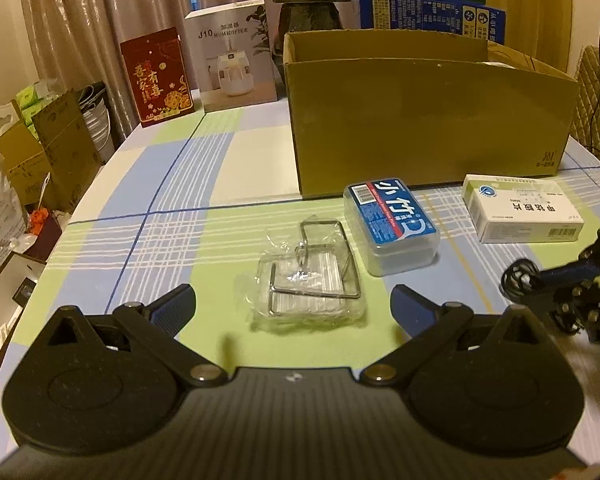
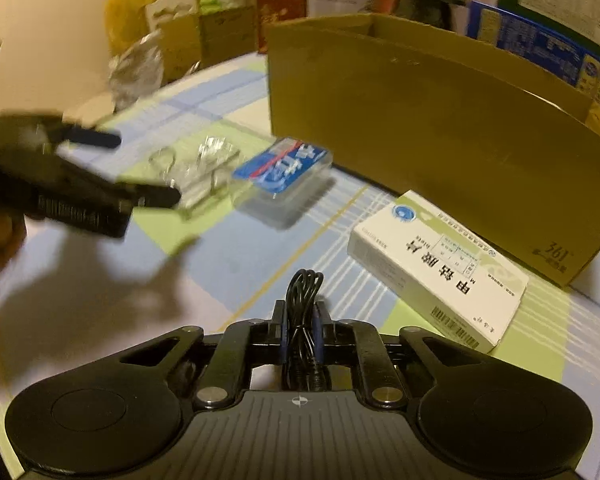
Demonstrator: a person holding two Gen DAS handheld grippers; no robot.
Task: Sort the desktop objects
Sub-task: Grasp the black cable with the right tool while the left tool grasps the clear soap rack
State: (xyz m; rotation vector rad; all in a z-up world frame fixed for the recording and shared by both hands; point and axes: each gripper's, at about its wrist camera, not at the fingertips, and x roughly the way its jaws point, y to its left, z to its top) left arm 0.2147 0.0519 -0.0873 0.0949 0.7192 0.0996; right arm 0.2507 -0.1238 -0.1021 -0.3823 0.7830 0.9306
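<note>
My left gripper (image 1: 294,306) is open just short of a clear plastic bag with a wire hook (image 1: 310,280) on the checked tablecloth. Beyond it lie a clear box with a blue label (image 1: 390,226) and a white medicine box (image 1: 522,208), both in front of a large open cardboard box (image 1: 428,120). My right gripper (image 2: 302,316) is shut on a coiled black cable (image 2: 303,304), held above the table near the medicine box (image 2: 440,268). The right gripper also shows at the right edge of the left wrist view (image 1: 564,280). The left gripper (image 2: 140,168) appears blurred in the right wrist view.
A red gift box (image 1: 160,76) and a white humidifier box (image 1: 236,54) stand at the table's far left. Blue and green cartons (image 1: 432,8) rise behind the cardboard box. Cardboard boxes and bags (image 1: 40,148) sit beyond the left table edge.
</note>
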